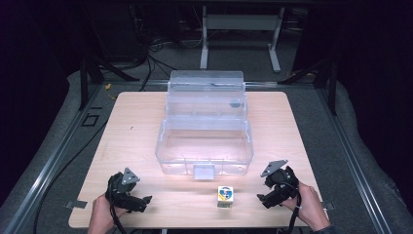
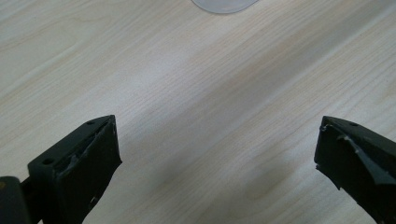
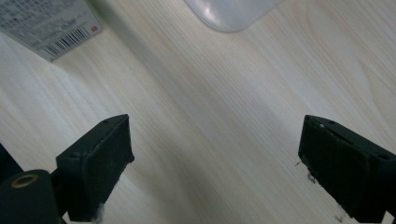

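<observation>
High view: small carton (image 1: 225,196) stands upright on the desk (image 1: 146,126), lower centre of the frame, just below the latch of the open clear plastic box (image 1: 204,146) but apart from it. Right hand-held gripper (image 1: 265,199) sits at lower right, jaws aimed left toward the carton, near it, not touching. Left hand-held gripper (image 1: 146,201) is at lower left, jaws pointing right, farther from the carton. So the right one is nearer; carton lies to its left in frame. Carton looks near cube-shaped, no clear long axis from here.

Left gripper view: left hand-held gripper (image 2: 217,149) released, jaws wide apart, bare desk (image 2: 196,93) between them. A rounded bit of the clear plastic box (image 2: 224,4) at top centre edge.

Right gripper view: right hand-held gripper (image 3: 215,149) released, jaws spread wide, nothing between them. Carton (image 3: 49,23) in upper left corner, barcode side showing, off to the left of the jaw line, well clear of the left jaw. Corner of the clear plastic box (image 3: 233,11) at top centre. Judgement: to grasp, the right one would need to swing toward upper left of this frame so the carton falls between the jaws.
</observation>
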`<state>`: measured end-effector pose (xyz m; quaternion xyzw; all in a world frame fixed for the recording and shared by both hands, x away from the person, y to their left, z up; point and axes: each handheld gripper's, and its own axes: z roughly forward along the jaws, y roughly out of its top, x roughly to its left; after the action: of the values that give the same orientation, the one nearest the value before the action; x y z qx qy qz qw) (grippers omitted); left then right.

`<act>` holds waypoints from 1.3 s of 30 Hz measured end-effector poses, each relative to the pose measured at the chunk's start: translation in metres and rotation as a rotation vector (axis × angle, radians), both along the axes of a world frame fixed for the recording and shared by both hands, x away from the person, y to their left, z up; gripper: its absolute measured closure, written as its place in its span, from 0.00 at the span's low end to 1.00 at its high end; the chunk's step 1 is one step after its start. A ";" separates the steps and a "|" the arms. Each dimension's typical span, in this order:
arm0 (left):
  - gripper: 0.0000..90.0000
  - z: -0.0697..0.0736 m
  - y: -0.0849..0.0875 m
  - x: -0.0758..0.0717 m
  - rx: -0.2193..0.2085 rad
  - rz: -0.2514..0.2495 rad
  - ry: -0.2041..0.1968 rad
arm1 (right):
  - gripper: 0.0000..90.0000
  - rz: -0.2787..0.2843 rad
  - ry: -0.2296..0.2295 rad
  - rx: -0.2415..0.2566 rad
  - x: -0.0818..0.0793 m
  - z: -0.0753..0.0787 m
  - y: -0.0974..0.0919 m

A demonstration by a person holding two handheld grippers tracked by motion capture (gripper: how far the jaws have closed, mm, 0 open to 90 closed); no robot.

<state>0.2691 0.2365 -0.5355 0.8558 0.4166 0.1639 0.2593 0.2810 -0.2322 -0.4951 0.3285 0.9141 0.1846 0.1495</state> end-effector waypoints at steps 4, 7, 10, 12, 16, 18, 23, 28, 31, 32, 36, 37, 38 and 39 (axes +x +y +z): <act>0.00 0.000 0.000 0.000 -0.003 0.002 -0.003 | 0.11 0.039 0.012 -0.002 0.003 0.003 0.010; 0.00 0.000 -0.001 0.000 0.010 -0.005 -0.007 | 0.11 0.075 0.033 -0.030 0.006 0.007 0.022; 0.00 0.000 -0.001 0.000 0.009 -0.010 -0.003 | 0.11 0.084 0.025 -0.049 0.006 0.008 0.028; 0.00 -0.001 0.000 0.000 0.006 -0.007 -0.006 | 0.11 0.100 0.031 -0.057 0.007 0.009 0.034; 0.00 -0.001 0.000 0.001 0.007 -0.006 -0.002 | 0.11 0.127 0.049 -0.063 0.008 0.011 0.044; 0.00 -0.001 0.000 0.001 0.017 -0.014 -0.005 | 0.11 0.142 0.049 -0.069 0.009 0.013 0.048; 0.00 -0.002 0.000 0.001 0.025 -0.013 -0.005 | 0.11 0.161 0.054 -0.075 0.010 0.017 0.058; 0.00 -0.001 -0.001 0.000 0.027 -0.014 -0.006 | 0.11 0.178 0.058 -0.086 0.012 0.021 0.065; 0.00 -0.001 -0.001 0.000 0.031 -0.019 -0.009 | 0.11 0.187 0.066 -0.087 0.012 0.021 0.069; 0.00 -0.001 -0.001 0.000 0.031 -0.018 -0.010 | 0.11 0.196 0.066 -0.090 0.012 0.022 0.071; 0.00 -0.002 -0.001 0.000 0.029 -0.018 -0.010 | 0.11 0.216 0.083 -0.094 0.012 0.024 0.077; 0.00 -0.002 -0.001 0.000 0.029 -0.015 -0.008 | 0.11 0.214 0.087 -0.094 0.012 0.024 0.078; 0.00 -0.002 0.000 0.000 0.031 -0.018 -0.007 | 0.11 0.217 0.087 -0.094 0.012 0.025 0.080; 0.00 -0.002 0.000 0.000 0.031 -0.017 -0.006 | 0.10 0.232 0.100 -0.097 0.013 0.025 0.084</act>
<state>0.2688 0.2368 -0.5378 0.8627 0.4058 0.1708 0.2488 0.2941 -0.1479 -0.4706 0.2219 0.9601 0.1397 0.0972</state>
